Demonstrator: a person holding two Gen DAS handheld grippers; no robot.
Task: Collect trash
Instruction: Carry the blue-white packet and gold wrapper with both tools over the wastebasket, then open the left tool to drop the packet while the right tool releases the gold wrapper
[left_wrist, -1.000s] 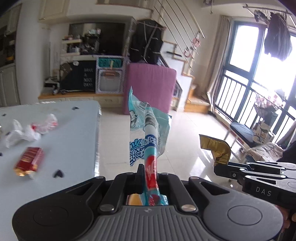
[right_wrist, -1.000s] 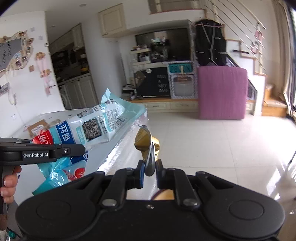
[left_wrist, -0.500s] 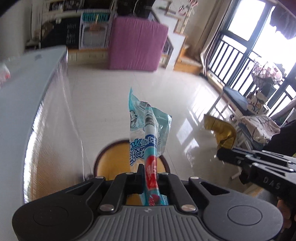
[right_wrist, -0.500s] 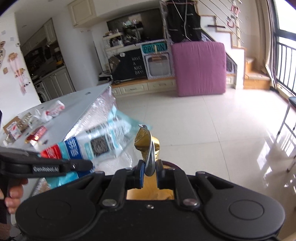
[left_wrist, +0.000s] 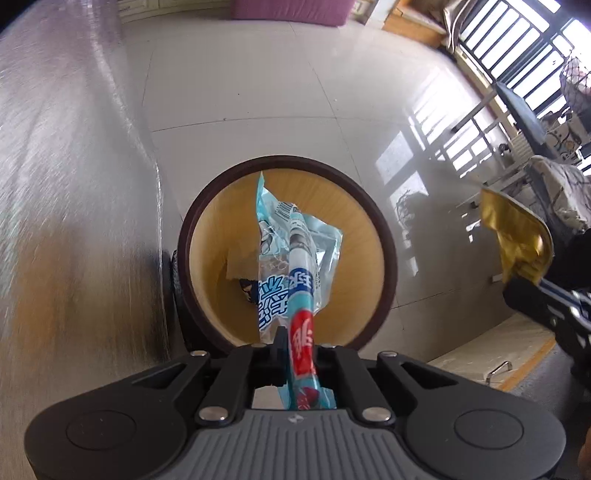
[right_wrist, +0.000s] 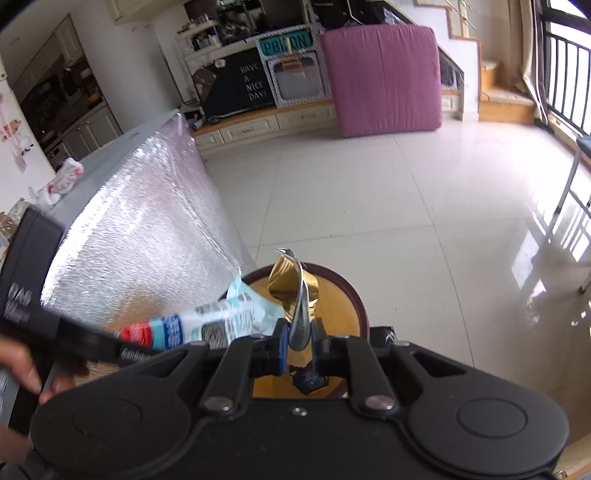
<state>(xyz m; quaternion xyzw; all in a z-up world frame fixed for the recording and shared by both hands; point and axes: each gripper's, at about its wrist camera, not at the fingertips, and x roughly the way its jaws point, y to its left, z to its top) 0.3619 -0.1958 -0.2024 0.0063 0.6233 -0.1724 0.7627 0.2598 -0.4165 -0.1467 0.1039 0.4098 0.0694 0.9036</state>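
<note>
Left gripper (left_wrist: 295, 345) pinches blue wrapper (left_wrist: 291, 258) over bin (left_wrist: 384, 236); right gripper (right_wrist: 299, 345) clamps gold wrapper (right_wrist: 291, 280) beside it

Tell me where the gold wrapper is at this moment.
The gold wrapper is clamped in the right gripper, above the round bin on the floor, to the right of the blue packet that the left gripper holds.

blue-and-red plastic wrapper (left_wrist: 295, 273): pinched between left jaws, above round brown-rimmed bin (left_wrist: 373, 221) | crumpled gold foil wrapper (right_wrist: 295, 284): clamped between right jaws
</note>
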